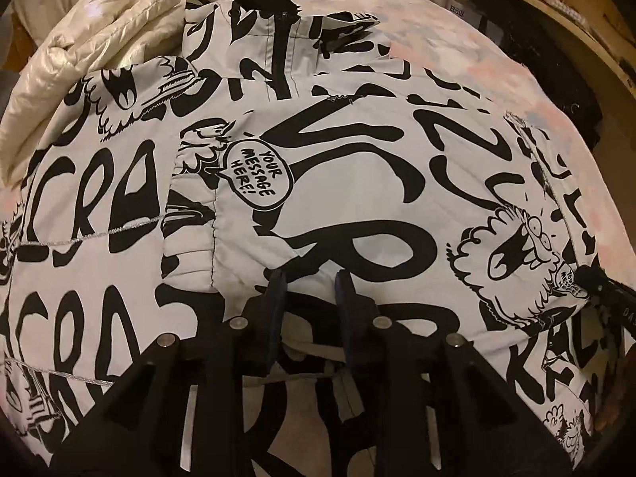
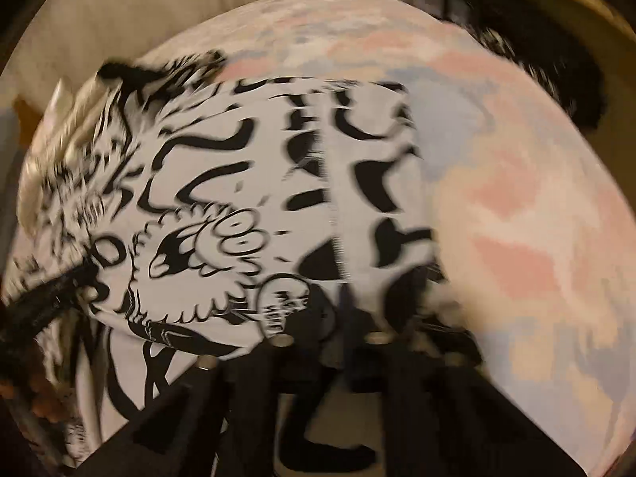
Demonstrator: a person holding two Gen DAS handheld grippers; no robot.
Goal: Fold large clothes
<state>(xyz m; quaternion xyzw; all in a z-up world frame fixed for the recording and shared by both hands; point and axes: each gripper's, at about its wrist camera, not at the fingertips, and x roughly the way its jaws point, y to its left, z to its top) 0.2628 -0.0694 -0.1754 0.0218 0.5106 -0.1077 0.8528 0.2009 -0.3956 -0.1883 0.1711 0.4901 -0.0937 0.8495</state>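
Blur hides the right tongs (image 2: 338, 318), pressed together; the left tongs (image 1: 310, 282) pinch the jacket's (image 1: 357, 183) near edge on the bed (image 1: 437, 39).

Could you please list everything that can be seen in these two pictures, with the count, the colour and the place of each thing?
jacket: one, white with black cartoon print, spread over the bed, filling most of the left wrist view.
puffy coat: one, cream white, folded at the far left of the bed, its near edge against the jacket.
bedcover: one, pale pink, blue and white patches, under the jacket.
shelf: one, light wood, past the bed at the far right, with pink boxes on top.
left gripper: one, black, at the jacket's near edge with fabric between its fingers.
right gripper: one, black, blurred, shut, at the jacket's near right edge; whether it holds fabric I cannot tell.
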